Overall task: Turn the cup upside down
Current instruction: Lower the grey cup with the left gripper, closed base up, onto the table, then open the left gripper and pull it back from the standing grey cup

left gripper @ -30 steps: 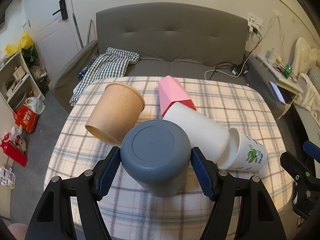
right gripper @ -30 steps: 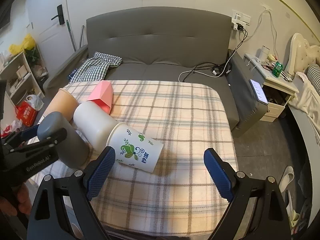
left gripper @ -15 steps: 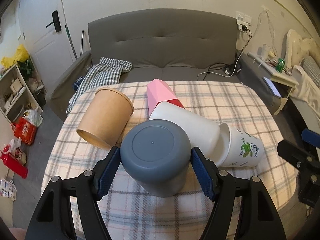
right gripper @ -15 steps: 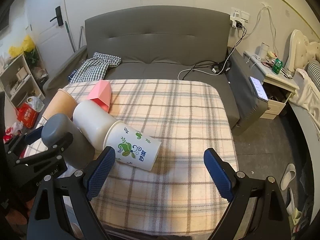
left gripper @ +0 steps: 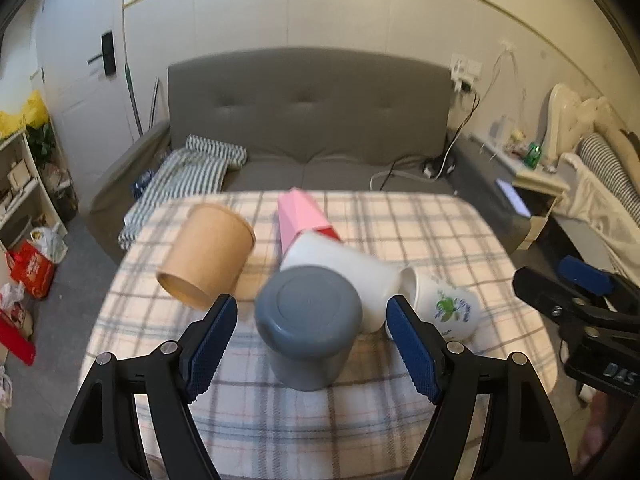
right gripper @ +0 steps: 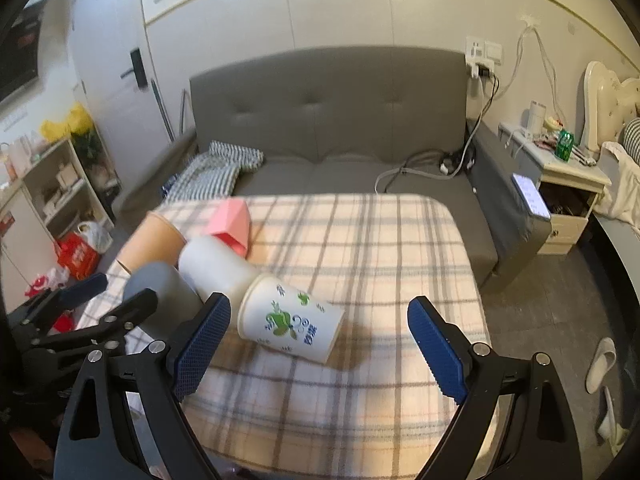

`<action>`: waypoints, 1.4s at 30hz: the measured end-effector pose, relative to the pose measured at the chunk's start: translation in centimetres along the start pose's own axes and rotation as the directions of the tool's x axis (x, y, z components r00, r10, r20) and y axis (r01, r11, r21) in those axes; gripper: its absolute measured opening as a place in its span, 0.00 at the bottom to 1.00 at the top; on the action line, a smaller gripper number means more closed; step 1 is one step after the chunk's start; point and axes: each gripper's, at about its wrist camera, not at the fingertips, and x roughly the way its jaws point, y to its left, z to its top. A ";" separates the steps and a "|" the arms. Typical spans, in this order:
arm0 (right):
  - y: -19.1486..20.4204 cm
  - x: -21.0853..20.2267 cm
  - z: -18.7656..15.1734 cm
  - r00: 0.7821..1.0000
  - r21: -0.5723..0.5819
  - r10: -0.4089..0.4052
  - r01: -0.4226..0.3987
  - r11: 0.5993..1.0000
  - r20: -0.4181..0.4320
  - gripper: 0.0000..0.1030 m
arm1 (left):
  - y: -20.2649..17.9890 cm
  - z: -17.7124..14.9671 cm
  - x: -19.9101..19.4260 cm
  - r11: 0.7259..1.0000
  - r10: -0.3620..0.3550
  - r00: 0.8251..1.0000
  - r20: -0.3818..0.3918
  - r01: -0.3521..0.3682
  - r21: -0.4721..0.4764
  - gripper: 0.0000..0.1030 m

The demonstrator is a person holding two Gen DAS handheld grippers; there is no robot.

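A grey cup (left gripper: 308, 326) stands upside down on the plaid tablecloth (left gripper: 360, 420), its flat base facing up. My left gripper (left gripper: 311, 344) is open, its blue pads apart from the cup on both sides. The cup also shows in the right wrist view (right gripper: 160, 286) behind the left gripper (right gripper: 100, 312). My right gripper (right gripper: 318, 346) is open and empty above the table's front, near a white paper cup with green print (right gripper: 290, 328) that lies on its side.
A brown paper cup (left gripper: 208, 260), a plain white cup (left gripper: 340, 264) and a pink carton (left gripper: 302, 214) lie on their sides behind the grey cup. A grey sofa (left gripper: 320, 120) stands beyond the table. Shelves (left gripper: 24, 184) are at left, a nightstand (right gripper: 572, 184) at right.
My left gripper has opened and let go of the grey cup, which now stands upside down on the table. The gripper has drawn back a little. The right gripper has barely moved.
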 end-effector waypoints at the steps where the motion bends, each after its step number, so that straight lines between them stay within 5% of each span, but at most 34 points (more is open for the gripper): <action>1: 0.0 -0.3 0.0 1.000 -0.004 0.001 -0.001 1.000 0.019 0.88 | 0.1 0.1 -0.6 1.000 0.000 1.000 0.018 0.000 0.003 0.78; 12: 2.0 -3.0 -2.9 0.982 -0.100 0.056 -0.038 0.994 0.180 0.88 | 3.8 -2.5 -4.7 0.998 0.052 0.979 0.199 -0.059 0.028 0.78; 19: 5.5 -4.3 -6.6 0.978 -0.174 0.104 -0.071 0.982 0.183 0.88 | 5.9 -5.7 -5.5 0.999 0.024 0.981 0.194 -0.018 -0.036 0.78; 23: 7.2 -3.7 -7.8 0.979 -0.234 0.104 -0.061 0.970 0.176 0.90 | 5.9 -7.1 -5.1 0.998 0.055 0.977 0.204 -0.051 -0.029 0.90; 31: 7.4 -1.8 -7.9 0.982 -0.188 0.078 -0.046 0.981 0.169 1.00 | 7.4 -8.0 -3.6 0.993 0.099 0.984 0.149 -0.089 -0.075 0.96; 42: 6.8 -0.7 -7.6 0.985 -0.152 0.058 -0.034 0.988 0.160 1.00 | 8.4 -8.1 -3.5 0.986 0.143 0.979 0.145 -0.129 -0.105 0.96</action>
